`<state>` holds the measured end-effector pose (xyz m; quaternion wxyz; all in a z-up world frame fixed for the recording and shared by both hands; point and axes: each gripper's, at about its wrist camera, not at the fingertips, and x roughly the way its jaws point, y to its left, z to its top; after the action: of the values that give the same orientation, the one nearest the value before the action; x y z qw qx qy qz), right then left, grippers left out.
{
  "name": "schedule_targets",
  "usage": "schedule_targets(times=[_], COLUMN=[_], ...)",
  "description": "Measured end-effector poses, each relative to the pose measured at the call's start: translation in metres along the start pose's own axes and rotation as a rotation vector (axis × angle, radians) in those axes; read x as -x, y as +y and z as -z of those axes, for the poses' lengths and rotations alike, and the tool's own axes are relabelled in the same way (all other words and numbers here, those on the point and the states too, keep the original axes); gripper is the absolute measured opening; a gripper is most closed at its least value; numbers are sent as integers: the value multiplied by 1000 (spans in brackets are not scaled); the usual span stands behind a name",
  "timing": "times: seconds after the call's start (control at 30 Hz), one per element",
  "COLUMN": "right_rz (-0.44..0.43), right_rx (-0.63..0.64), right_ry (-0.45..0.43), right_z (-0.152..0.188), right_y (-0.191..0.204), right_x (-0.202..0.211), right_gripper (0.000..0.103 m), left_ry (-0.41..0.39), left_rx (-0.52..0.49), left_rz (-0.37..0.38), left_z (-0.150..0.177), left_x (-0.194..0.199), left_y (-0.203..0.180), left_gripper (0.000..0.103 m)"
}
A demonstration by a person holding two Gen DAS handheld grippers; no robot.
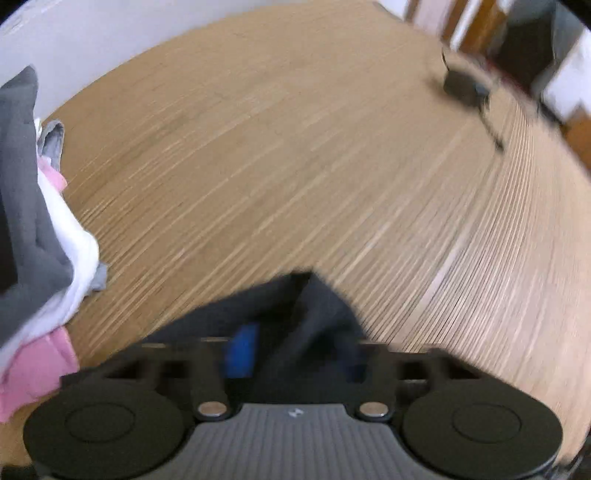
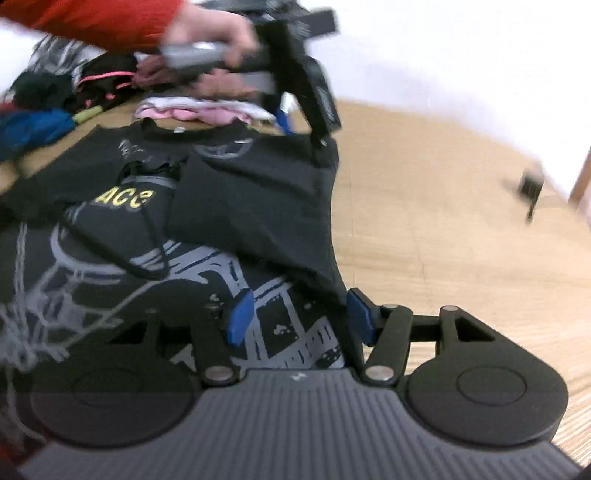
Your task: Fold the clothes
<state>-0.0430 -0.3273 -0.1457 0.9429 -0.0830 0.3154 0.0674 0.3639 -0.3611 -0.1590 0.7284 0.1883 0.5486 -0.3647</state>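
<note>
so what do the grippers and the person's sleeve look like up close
Both grippers have black linkage arms with silver pivot pins, round black discs either side of a ribbed grey body, and blue finger pads. The left gripper has a silver-grey handle. The sleeve is red.

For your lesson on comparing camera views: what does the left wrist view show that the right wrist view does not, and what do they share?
Only the left wrist view: the left gripper from close up, shut on dark cloth, and a grey garment at the left edge. Only the right wrist view: the black printed T-shirt spread out, the right gripper open over its edge, and a red sleeve. Both: the wooden table and pink-and-white folded clothes.
</note>
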Motion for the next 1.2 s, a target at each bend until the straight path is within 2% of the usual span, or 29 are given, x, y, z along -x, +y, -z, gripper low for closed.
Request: schedule_targets(times=[0.03, 0.1, 0.23, 0.37, 0.43, 0.53, 0.63, 0.7, 0.77, 0.87, 0.9, 0.97, 1.03, 1.07, 1.1, 1.13, 1.2], right_rz=[-14, -40, -24, -31, -41, -68, -115, -87, -65, -73, -57, -65, -89, -101, -78, -47, -1], right_rx=[34, 79, 4, -87, -137, -324, -545, -607, -707, -969, -1026, -1080, -1029, -998, -915, -818, -542], right_ry=[-16, -5, -19, -4, 17, 56, 21, -16, -44, -102, -108, -105, -77, -62, -56, -53, -64], right_z=[3, 9, 15, 14, 10, -2, -13, -17, -12, 10, 17, 26, 25, 24, 18, 12, -3], right_y=[6, 16, 13, 6, 1, -17, -42, -50, -62, -82, -87, -92, -92, -91, -89, -86, -77], right_x=[2, 0, 3, 2, -2, -14, -27, -34, -36, -32, -29, -25, -19, -16, -12, -8, -3], right_gripper=[59, 57, 57, 57, 57, 58, 57, 57, 56, 56, 59, 56, 59, 59, 59, 59, 59], left_ry=[-2, -16, -66, -81, -98, -131, -143, -143, -148, -205, -229, -238, -235, -239, -244, -250, -255], left_rx=[28, -3, -11, 141, 184, 204, 212, 200, 202, 224, 233, 301, 334, 318, 297, 275, 260], left_rz=[14, 7, 48, 128, 153, 179, 192, 187, 180, 112, 83, 93, 155, 161, 161, 161, 157], left_z=[-4, -11, -13, -17, -19, -20, -21, -22, -21, -17, -17, -15, -13, -12, -10, -9, -4], left_x=[0, 1, -1, -8, -12, -13, -12, -11, -8, 4, 8, 12, 18, 23, 27, 32, 42], left_y=[0, -7, -8, 21, 29, 30, 26, 24, 26, 31, 33, 45, 53, 51, 48, 44, 38], left_gripper=[6, 6, 5, 5, 6, 6, 6, 6, 6, 5, 6, 12, 28, 34, 42, 44, 45])
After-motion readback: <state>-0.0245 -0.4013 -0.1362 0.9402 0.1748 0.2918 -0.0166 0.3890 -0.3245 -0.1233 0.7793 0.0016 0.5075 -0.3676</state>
